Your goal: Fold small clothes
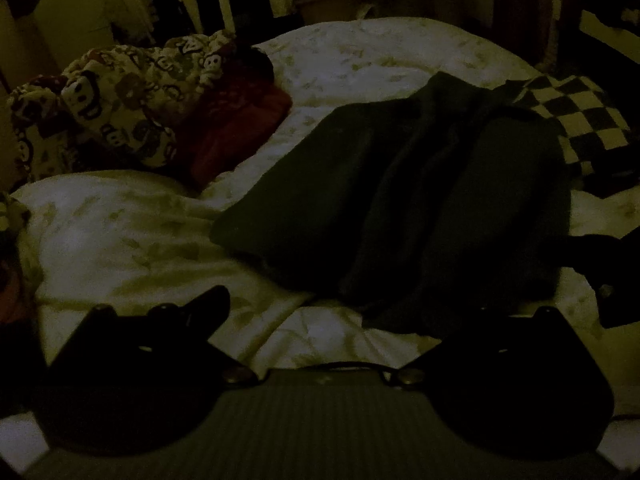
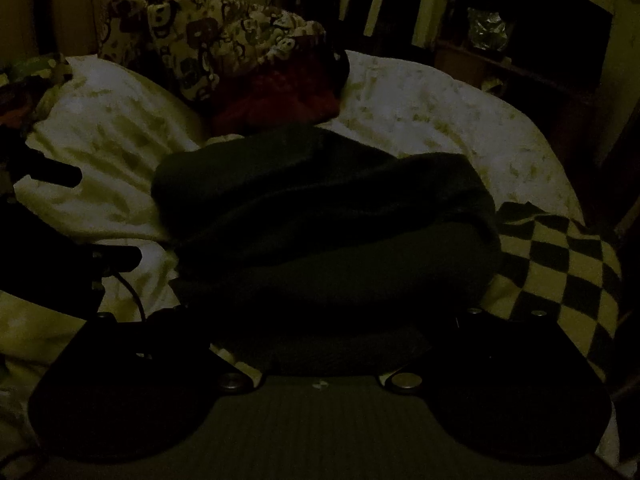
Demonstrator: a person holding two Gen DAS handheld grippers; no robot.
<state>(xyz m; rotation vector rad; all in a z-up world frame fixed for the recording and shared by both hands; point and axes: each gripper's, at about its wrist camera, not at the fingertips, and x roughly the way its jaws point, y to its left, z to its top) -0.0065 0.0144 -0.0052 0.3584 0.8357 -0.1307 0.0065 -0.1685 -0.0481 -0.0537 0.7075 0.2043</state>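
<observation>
A dark garment (image 1: 400, 200) lies folded and rumpled on a white patterned bedsheet (image 1: 120, 232). It also shows in the right wrist view (image 2: 320, 232). My left gripper (image 1: 340, 312) hovers at its near edge, jaws wide apart, the right finger dark against the cloth. It also shows in the right wrist view at the left edge (image 2: 108, 220), fingers spread. My right gripper (image 2: 320, 320) is low over the near edge of the garment, jaws spread, fingertips lost in the dark cloth. The room is very dim.
A checkered black-and-white cloth (image 1: 576, 128) lies right of the garment, also in the right wrist view (image 2: 560, 264). A skull-print bundle (image 1: 120, 96) and a dark red pillow (image 1: 240, 132) sit at the back left. Shelving (image 2: 520, 40) stands behind the bed.
</observation>
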